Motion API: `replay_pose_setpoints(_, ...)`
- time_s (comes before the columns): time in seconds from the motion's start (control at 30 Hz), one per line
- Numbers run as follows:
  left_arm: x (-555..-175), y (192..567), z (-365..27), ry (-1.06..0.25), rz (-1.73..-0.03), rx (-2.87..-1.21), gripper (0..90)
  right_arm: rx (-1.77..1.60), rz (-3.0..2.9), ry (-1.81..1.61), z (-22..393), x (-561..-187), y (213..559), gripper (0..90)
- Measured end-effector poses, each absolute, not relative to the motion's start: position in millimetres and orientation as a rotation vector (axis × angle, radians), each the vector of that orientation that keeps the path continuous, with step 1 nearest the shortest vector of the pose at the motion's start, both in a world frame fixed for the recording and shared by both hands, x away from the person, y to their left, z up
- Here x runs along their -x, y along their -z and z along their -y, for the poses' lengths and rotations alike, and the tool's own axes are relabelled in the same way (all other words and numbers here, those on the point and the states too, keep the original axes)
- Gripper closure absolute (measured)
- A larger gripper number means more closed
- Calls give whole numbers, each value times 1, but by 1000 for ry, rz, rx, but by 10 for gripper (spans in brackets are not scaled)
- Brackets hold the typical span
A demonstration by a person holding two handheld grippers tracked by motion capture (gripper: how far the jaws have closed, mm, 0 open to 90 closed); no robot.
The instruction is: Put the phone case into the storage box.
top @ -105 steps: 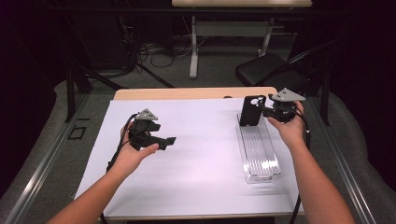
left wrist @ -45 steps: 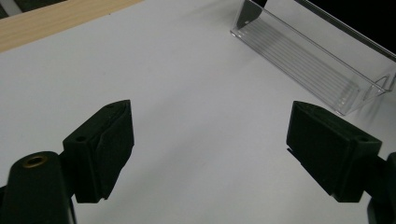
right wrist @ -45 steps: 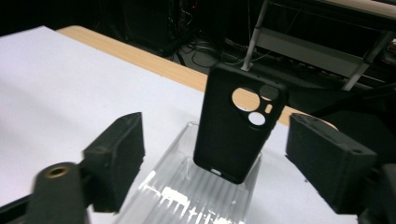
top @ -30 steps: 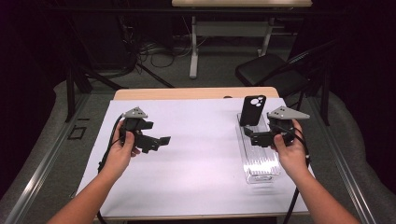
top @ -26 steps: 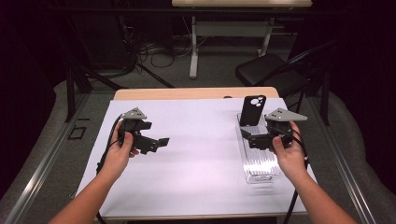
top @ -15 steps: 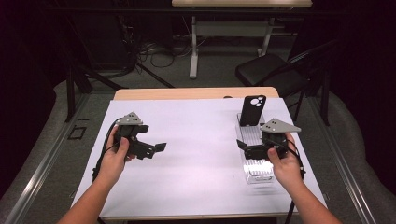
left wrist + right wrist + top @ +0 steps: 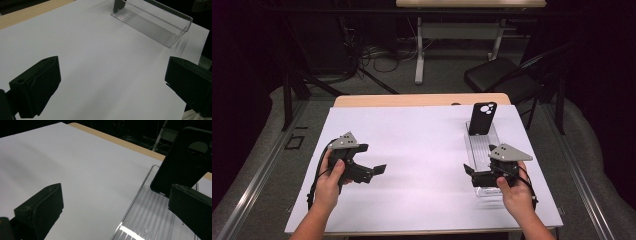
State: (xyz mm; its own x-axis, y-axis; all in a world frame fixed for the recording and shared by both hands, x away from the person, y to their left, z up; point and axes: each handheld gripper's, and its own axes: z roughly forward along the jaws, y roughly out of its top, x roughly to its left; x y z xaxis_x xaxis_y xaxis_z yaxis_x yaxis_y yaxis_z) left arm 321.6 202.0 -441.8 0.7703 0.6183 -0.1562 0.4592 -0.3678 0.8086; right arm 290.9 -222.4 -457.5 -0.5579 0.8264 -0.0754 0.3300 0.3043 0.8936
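- On the clear plastic tray (image 7: 483, 150), which lies along the right side of the white sheet (image 7: 422, 150), a black phone case (image 7: 482, 118) stands upright at the far end, camera cut-outs at its top.
- At the near end of that tray, the right gripper (image 7: 471, 174) is held low, its body over the tray's near part and its jaws pointing left, past the tray's left wall toward the open sheet.
- Its jaws stand wide apart with nothing between them; in the right gripper view (image 7: 112, 210) the right jaw sits over the ribbed tray floor (image 7: 150, 217) and the left jaw over bare sheet.
- From that same view, the phone case (image 7: 182, 162) rises just beyond the right jaw, its foot resting in the tray's far end.
- Well to the left of the tray, the left gripper (image 7: 374, 172) is held over the sheet by the person's left hand (image 7: 331, 176), jaws pointing right, toward the tray.
- Those jaws are also spread wide and empty; the left gripper view (image 7: 112, 85) shows only white sheet between them, with the tray (image 7: 155, 25) farther off, beyond them to the upper right.
- Beyond the tray's far end, a strip of wooden tabletop (image 7: 422, 100) shows past the sheet's edge.
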Motion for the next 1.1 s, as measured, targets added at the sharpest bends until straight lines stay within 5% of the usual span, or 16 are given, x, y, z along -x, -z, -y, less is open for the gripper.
replay_pose_setpoints(1.1,-302,480,-234,-206,-878,-1975,6,-1031,-2024,-1150,213,-261,489,0)
